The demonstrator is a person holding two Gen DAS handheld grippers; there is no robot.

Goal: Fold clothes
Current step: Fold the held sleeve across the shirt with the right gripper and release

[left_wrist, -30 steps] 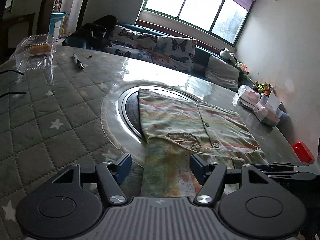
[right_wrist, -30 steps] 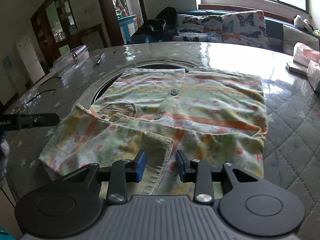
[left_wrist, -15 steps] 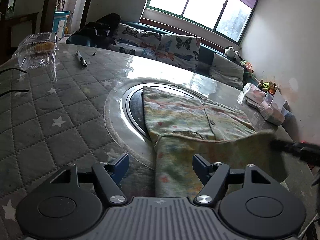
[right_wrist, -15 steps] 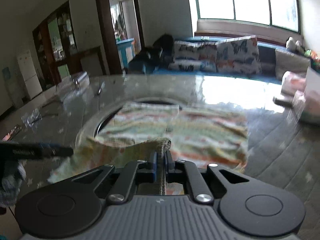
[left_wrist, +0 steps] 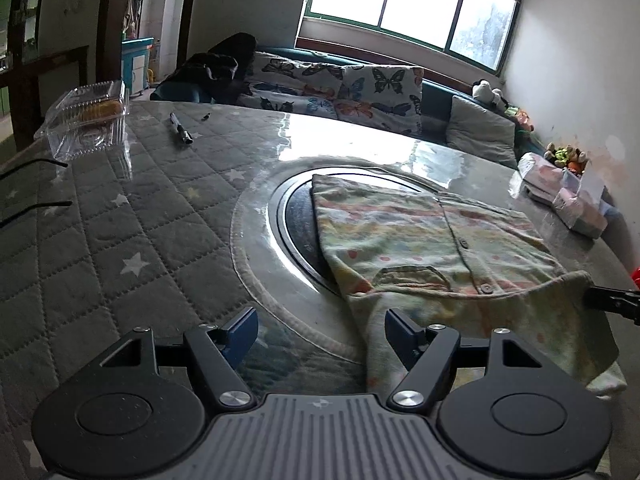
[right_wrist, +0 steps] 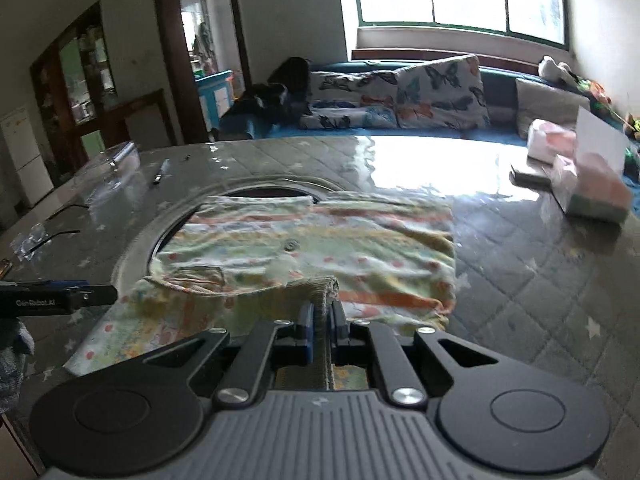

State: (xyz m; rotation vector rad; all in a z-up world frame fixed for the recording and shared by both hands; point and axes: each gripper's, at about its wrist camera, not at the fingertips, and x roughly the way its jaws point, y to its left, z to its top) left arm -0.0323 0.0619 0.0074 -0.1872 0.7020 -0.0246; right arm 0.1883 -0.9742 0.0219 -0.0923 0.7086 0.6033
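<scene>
Cotton shirt [right_wrist: 320, 248], pastel print, lies on the quilted table [left_wrist: 100, 240] over the round inset. Since a second ago the right gripper [right_wrist: 320, 322] snapped closed on the ribbed cuff and lifted that sleeve, so a fold looks started. Left gripper [left_wrist: 320, 326] hangs spread, empty. The pinched cuff's underside is hidden, and the right view's a bit blurry.
</scene>
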